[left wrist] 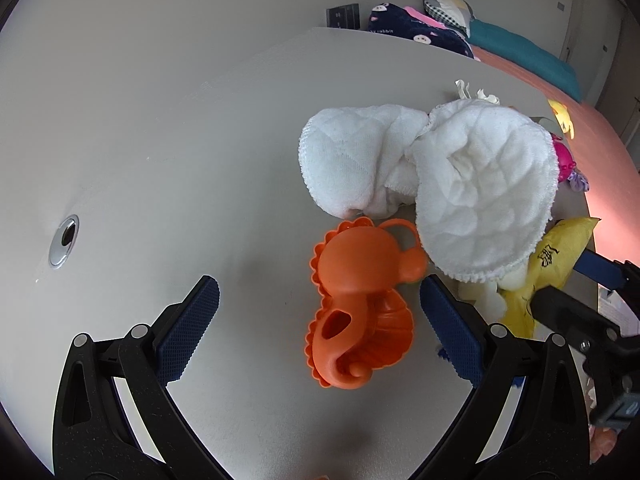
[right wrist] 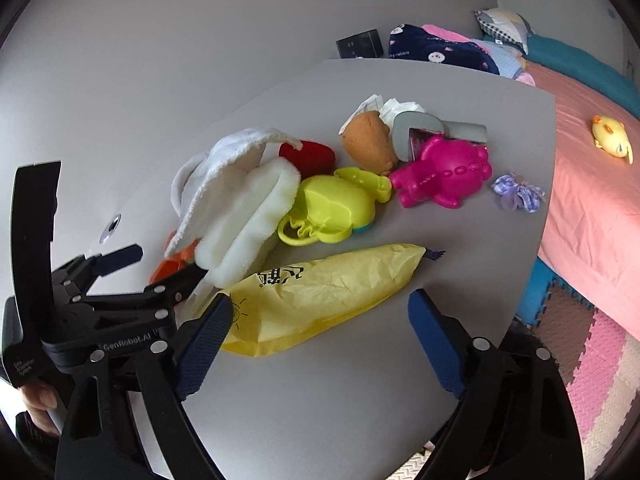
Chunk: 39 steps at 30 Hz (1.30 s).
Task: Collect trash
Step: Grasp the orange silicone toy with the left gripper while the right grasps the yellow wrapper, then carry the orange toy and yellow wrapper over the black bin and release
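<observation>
**Both grippers wide over a cluttered grey table**

Blue ribbed pads frame the bottom of each wrist view. Those of the left gripper [left wrist: 320,320] stand wide apart with nothing pressed between them; the orange plastic toy [left wrist: 360,308] lies on the table [left wrist: 160,140] inside the gap, close to the right-hand pad but apart from it. Just beyond the fingertips, a crumpled white quilted cloth [left wrist: 440,176] drapes over the toy's far end. Off past the right pad, part of the yellow plastic bag [left wrist: 556,256] shows beneath the cloth.

On the other side, the right gripper [right wrist: 320,312] is also spread wide, holding nothing. That same bag [right wrist: 320,296], creased and printed with dark characters, lies flat on the table between the two pads, its near end touching or just beside the left one; which, I cannot tell. Beyond the bag, ahead of the fingertips, sit a lime-green toy [right wrist: 332,204], a magenta bear-shaped mould [right wrist: 444,176], a brown plush [right wrist: 368,140] and a red item [right wrist: 308,156]. Crumpled white paper [right wrist: 400,108] lies furthest ahead, behind the plush. A small lilac checked bow [right wrist: 518,192] rests out past the right pad, near the table edge.
</observation>
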Motion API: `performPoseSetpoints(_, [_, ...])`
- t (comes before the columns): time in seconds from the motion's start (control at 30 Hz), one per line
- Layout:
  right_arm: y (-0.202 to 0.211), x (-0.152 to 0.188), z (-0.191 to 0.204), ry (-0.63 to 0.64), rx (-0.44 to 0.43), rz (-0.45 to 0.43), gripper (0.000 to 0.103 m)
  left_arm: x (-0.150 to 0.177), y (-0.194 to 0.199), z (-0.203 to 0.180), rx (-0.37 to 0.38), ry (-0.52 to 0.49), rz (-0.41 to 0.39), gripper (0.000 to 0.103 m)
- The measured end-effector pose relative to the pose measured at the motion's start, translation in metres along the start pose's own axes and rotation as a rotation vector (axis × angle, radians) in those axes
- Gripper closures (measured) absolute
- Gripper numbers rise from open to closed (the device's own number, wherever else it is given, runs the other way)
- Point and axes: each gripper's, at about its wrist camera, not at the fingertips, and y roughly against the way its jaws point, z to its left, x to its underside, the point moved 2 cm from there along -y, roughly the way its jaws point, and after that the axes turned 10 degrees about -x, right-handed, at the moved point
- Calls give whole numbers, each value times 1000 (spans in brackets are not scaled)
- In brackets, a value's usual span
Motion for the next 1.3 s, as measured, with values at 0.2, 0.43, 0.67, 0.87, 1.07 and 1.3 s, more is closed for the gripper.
performPoseSetpoints(0.2, [-7, -10, -5, -81, -79, -5, 50, 1, -2, -1, -22, -23, -14, 18])
performPoseSetpoints(0.43, [-14, -14, -20, -144, -141, 15, 94, 4, -1, 4, -10, 9, -45, 28])
performPoseSetpoints(0.67, [-5, -13, -18, -122, -145, -11, 99, 2, 3, 1, 12, 18, -27, 57])
performPoseSetpoints(0.87, [16, -14, -18, -107, -112, -60, 100, 0, 12, -8, -5, -4, -63, 58])
performPoseSetpoints(1.07, [38, -20, -21, -98, -94, -118, 102, -7, 18, -7, -4, -2, -76, 58])
performPoseSetpoints(1.3, [59, -21, -23, -83, -85, -152, 102, -11, 34, -10, -15, 1, -109, 57])
